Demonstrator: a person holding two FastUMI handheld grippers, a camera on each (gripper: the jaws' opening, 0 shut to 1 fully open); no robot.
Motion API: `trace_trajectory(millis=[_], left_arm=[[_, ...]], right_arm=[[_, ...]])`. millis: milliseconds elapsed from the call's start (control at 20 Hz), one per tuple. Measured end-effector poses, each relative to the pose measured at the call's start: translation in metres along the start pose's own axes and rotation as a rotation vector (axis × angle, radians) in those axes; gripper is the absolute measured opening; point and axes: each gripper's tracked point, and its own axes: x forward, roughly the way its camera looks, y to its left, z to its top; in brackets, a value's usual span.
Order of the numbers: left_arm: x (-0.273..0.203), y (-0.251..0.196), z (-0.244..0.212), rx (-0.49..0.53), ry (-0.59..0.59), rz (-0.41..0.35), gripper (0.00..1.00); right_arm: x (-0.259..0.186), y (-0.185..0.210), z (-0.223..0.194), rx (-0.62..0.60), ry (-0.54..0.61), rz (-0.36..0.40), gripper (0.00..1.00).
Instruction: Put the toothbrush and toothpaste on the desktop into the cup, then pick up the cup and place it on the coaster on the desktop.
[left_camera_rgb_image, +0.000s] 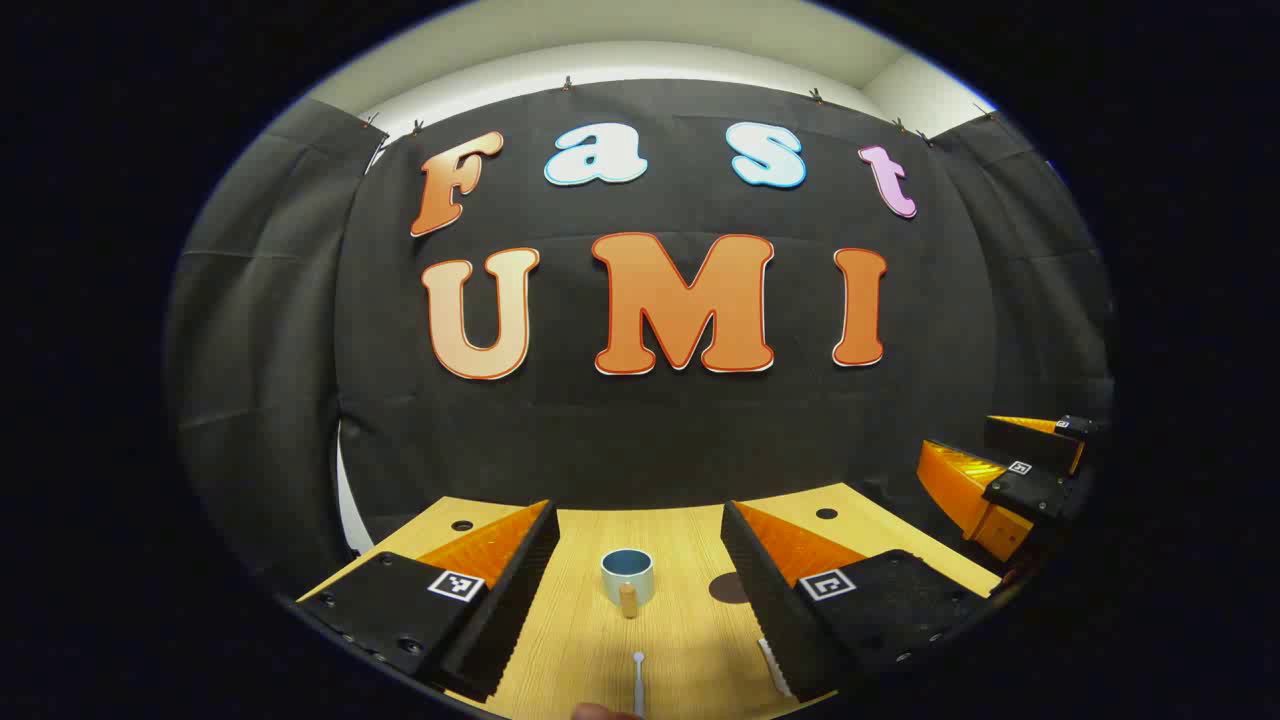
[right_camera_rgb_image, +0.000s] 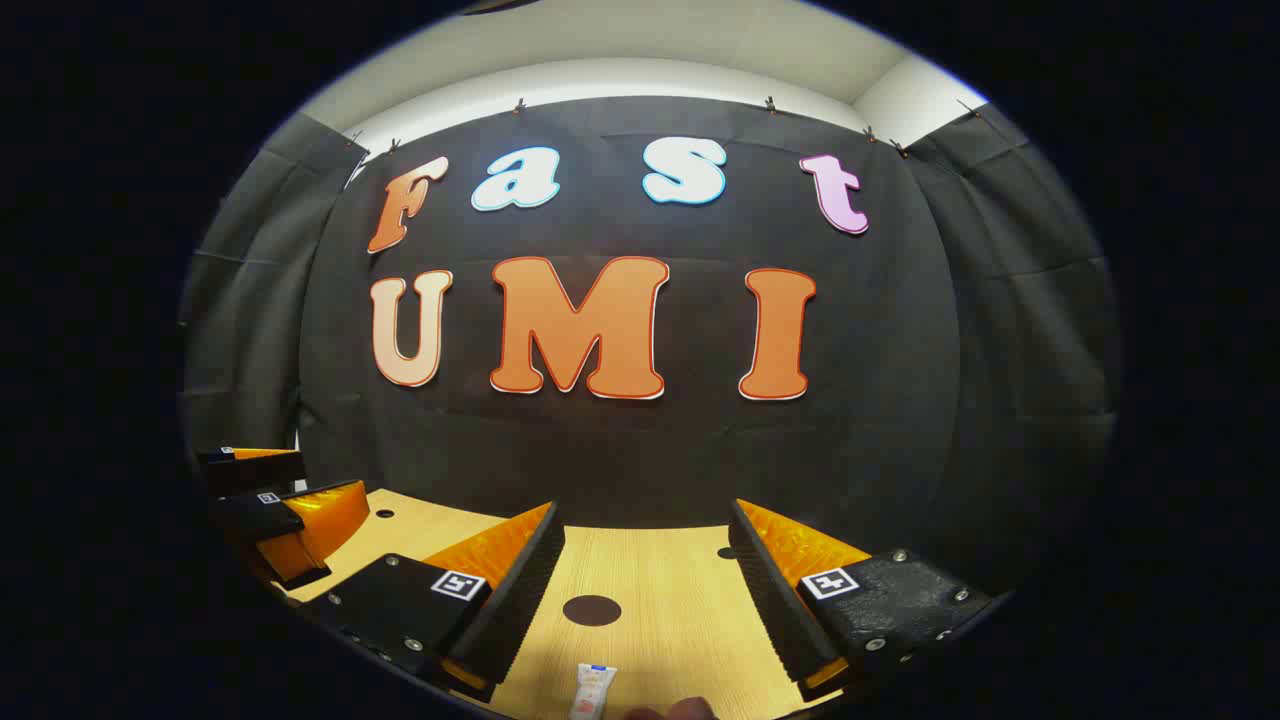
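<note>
Left tongs (left_camera_rgb_image: 640, 590) gape wide, holding nothing; toothbrush (left_camera_rgb_image: 639, 680) lies just ahead between the fingers, long axis pointing away toward the pale-blue cup (left_camera_rgb_image: 627, 577). Right tongs (right_camera_rgb_image: 645, 590) also spread and unloaded, with the toothpaste (right_camera_rgb_image: 593, 690) tube near, lengthwise too. Dark round coaster (right_camera_rgb_image: 591, 610) sits flat beyond on the wood-grain bench (right_camera_rgb_image: 660, 620).

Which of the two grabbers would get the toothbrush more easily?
Probably the left gripper: the toothbrush lies on the desk between its open fingers, with the cup just beyond.
</note>
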Motion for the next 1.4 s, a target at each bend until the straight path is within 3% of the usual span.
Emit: trace_trajectory(millis=[1050,1400], left_arm=[[0.001,0.000,0.001,0.015,0.016,0.002,0.98],[0.004,-0.004,-0.035,0.009,0.109,-0.016,0.98]], right_arm=[[0.001,-0.016,-0.016,0.013,0.036,-0.025,0.99],[0.000,-0.012,-0.040,0.001,0.090,-0.003,0.99]])
